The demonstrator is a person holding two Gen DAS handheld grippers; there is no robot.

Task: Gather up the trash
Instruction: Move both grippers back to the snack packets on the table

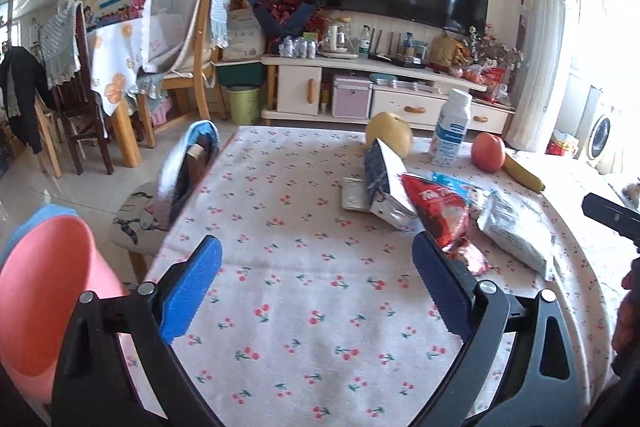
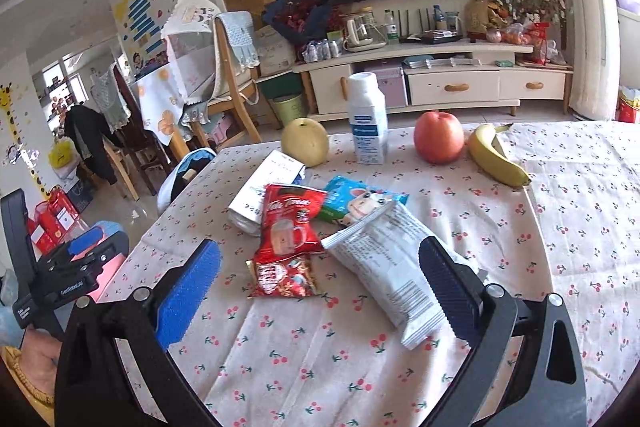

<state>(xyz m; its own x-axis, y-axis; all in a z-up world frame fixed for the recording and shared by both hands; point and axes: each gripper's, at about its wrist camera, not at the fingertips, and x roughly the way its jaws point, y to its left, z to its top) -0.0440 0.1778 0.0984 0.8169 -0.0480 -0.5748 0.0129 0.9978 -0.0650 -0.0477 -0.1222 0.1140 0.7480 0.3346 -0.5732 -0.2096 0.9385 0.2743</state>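
Empty wrappers lie in a pile on the cherry-print tablecloth [image 2: 320, 367]: a red drink-mix packet [image 2: 290, 223], a small red wrapper [image 2: 284, 277], a blue-green wrapper [image 2: 360, 203], a white-grey wrapper [image 2: 390, 263] and a flattened carton [image 2: 260, 191]. My right gripper [image 2: 320, 287] is open just in front of the pile, above the cloth. My left gripper [image 1: 316, 287] is open and empty over bare cloth, left of the pile: the red packet [image 1: 436, 215], white-grey wrapper [image 1: 516, 231], carton [image 1: 384, 183]. The left gripper also shows at the right wrist view's left edge [image 2: 86, 255].
A pink bin [image 1: 44, 303] stands at the table's left edge. A pear [image 2: 305, 142], white bottle [image 2: 367, 119], apple [image 2: 439, 136] and banana [image 2: 496, 155] stand behind the pile. A chair [image 1: 184, 163] sits at the far left corner. A TV cabinet [image 2: 440, 83] is beyond.
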